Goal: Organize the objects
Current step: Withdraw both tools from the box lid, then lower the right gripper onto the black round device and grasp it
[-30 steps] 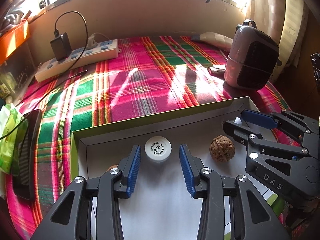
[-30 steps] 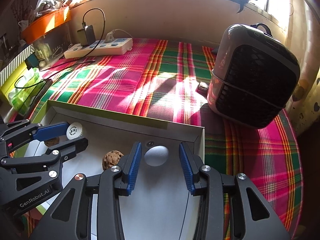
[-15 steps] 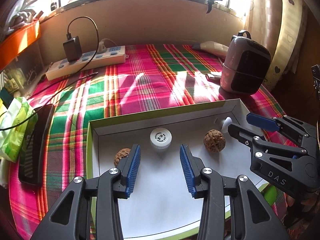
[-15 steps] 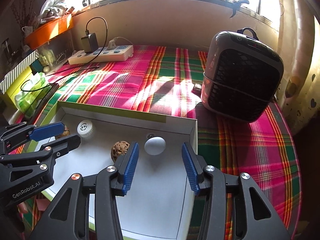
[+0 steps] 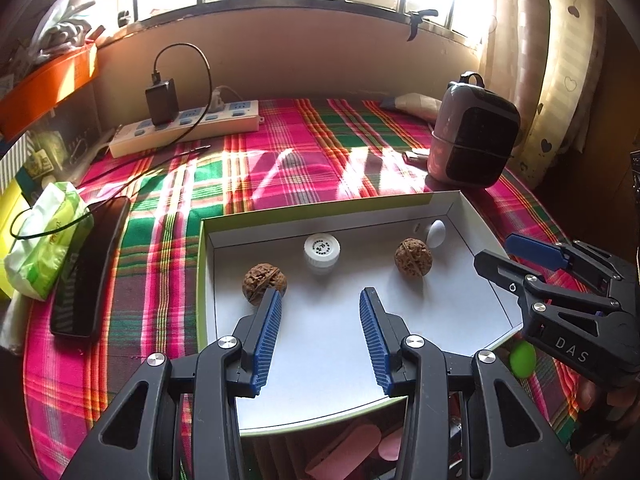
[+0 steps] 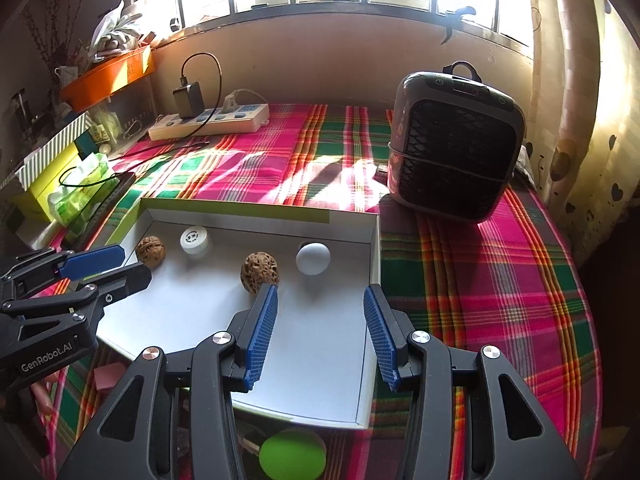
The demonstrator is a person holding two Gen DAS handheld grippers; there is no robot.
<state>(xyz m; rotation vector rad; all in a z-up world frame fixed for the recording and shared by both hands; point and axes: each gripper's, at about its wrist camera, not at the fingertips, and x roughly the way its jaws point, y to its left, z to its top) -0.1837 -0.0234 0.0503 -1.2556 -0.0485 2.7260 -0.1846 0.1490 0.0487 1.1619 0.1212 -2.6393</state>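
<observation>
While we hover over the box (image 5: 472,216):
Left gripper (image 5: 320,320): released, empty.
Right gripper (image 6: 320,316): jaws just widened, nothing between.
Targets: two walnuts (image 5: 265,282), cap (image 5: 322,250), white egg-shape (image 6: 313,258), mid-frame.
Nearest: left walnut, touching our left pad; round, no long axis.

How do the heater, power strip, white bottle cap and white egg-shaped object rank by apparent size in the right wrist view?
1. Heater
2. Power strip
3. White egg-shaped object and white bottle cap: look alike, unranked; the heater's nearness exaggerates it.
</observation>
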